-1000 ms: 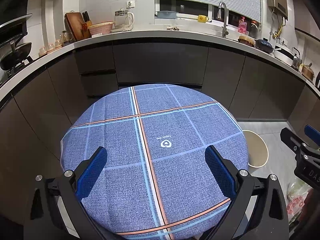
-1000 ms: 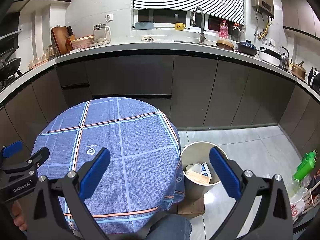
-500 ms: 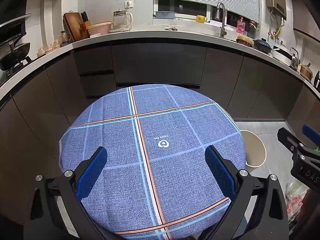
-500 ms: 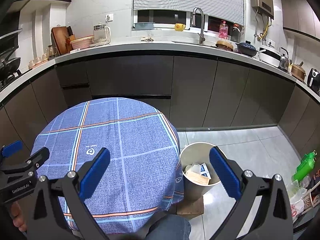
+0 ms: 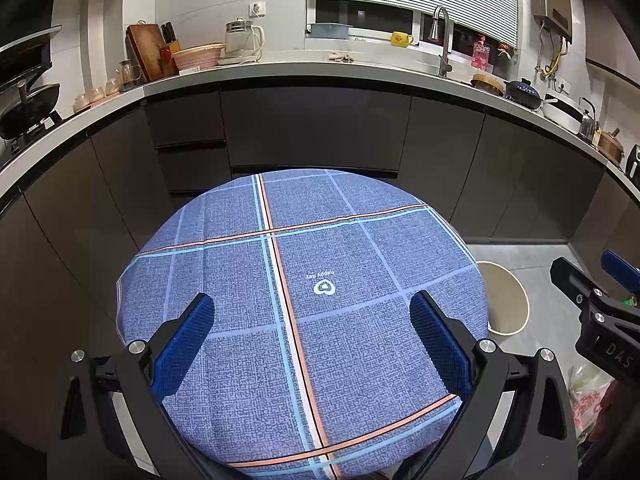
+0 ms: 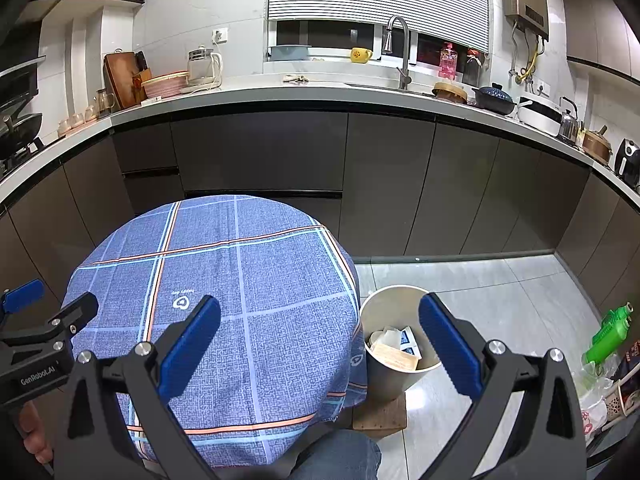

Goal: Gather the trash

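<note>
Both grippers, left gripper (image 5: 310,330) and right gripper (image 6: 320,330), hover with fingers spread wide, empty, over the blue-clothed table (image 6: 256,280); trash fills the bin (image 6: 394,314) at lower right.

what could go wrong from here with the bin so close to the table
The bin stands on a small wooden block beside the table, so a knock from the open right claw might tip it. The tablecloth hem hangs near its rim and could snag.

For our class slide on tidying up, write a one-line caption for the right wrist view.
Open right gripper held above the blue checked tablecloth, with the filled bin on the floor beside the table.
</note>
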Demonstrator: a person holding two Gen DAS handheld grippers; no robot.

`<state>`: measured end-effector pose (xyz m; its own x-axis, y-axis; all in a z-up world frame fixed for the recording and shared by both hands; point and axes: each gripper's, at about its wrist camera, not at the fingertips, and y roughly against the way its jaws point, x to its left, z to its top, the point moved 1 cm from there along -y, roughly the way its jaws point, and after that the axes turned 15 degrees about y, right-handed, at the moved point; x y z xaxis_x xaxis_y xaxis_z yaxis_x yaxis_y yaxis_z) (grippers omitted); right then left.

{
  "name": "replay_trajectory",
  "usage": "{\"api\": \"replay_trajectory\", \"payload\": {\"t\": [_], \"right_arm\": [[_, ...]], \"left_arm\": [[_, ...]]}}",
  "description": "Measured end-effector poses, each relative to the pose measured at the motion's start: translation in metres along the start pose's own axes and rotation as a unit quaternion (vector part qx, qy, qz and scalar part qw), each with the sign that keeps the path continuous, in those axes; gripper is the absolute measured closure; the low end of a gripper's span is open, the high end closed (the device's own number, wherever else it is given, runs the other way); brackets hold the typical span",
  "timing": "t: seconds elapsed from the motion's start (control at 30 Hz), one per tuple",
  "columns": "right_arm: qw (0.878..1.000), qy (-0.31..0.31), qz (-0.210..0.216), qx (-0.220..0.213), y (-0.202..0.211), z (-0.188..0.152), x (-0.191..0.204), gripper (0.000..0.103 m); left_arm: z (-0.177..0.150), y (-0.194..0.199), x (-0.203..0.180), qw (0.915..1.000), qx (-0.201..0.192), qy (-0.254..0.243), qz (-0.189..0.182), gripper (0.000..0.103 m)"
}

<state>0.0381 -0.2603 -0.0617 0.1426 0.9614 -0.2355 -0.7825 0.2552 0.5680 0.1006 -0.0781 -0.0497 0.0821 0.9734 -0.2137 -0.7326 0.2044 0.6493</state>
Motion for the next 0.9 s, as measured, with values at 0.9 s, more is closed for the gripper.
{"api": "replay_trajectory", "payload": {"t": [0.9], "right_arm": [[1.0,0.002,0.001,-0.001,-0.0007,0.0018,0.0007,0.003]], "left_arm": [[-0.0009,0.0027,-0.0009,1.0,0.0,0.001,-0.002,0.009]]}}
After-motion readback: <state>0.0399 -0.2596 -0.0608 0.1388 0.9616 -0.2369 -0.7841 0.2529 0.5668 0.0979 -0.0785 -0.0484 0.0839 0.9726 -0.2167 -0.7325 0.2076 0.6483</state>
